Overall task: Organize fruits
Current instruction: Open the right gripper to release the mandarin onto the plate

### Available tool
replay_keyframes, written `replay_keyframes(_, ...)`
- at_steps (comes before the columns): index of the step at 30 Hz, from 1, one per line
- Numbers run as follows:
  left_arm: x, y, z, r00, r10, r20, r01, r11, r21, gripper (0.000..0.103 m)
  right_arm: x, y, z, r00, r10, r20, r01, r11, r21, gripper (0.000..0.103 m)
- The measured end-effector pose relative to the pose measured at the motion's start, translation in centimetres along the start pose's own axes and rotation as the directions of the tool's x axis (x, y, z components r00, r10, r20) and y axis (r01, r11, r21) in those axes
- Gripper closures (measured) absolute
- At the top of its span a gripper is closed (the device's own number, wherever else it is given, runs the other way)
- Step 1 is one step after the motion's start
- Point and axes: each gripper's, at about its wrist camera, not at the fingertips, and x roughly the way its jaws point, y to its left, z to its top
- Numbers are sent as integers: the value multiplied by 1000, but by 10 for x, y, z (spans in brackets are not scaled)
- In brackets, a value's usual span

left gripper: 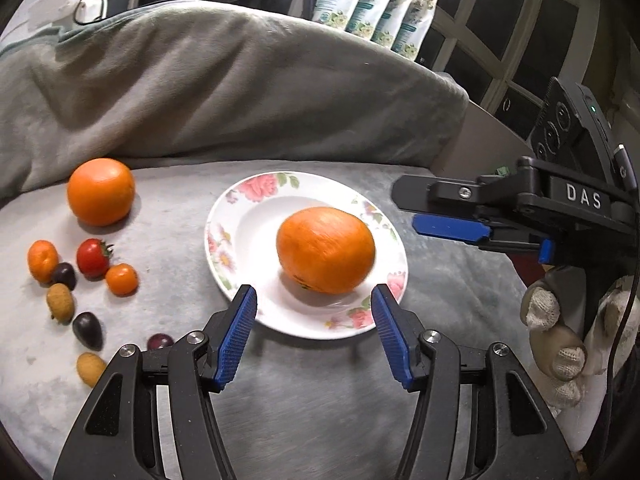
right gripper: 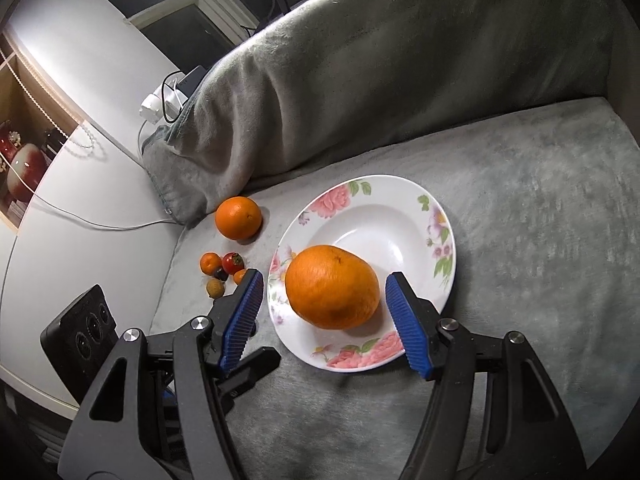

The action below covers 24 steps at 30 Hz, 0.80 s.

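I had the left gripper [left gripper: 314, 300] spread wide and empty, level over the near rim of the floral plate [left gripper: 240, 236], its blue pads flanking the large orange [left gripper: 326, 255] resting in the plate without touching it. My right gripper [right gripper: 324, 286] was likewise released, angled down at the plate from the other side, jaws either side of that same orange. My gloved right hand [left gripper: 560, 340] curled around its handle. A second orange [left gripper: 101, 191] sat left of the plate on the grey cushion [left gripper: 460, 300], with a strawberry [left gripper: 93, 258] and small fruits nearer.
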Motion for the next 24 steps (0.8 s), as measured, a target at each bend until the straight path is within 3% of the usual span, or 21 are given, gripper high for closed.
replay_keyframes(12,-37,36,-10,996,37,79,-35,999,-30,44,-1,10,-3,1000,-21,23,22,999,-33,36)
replay_keyframes(24,-69,102,-11,978,183,99,-175,981,-85,44,13,50,-5,993,-80,90,95,978,-186,36)
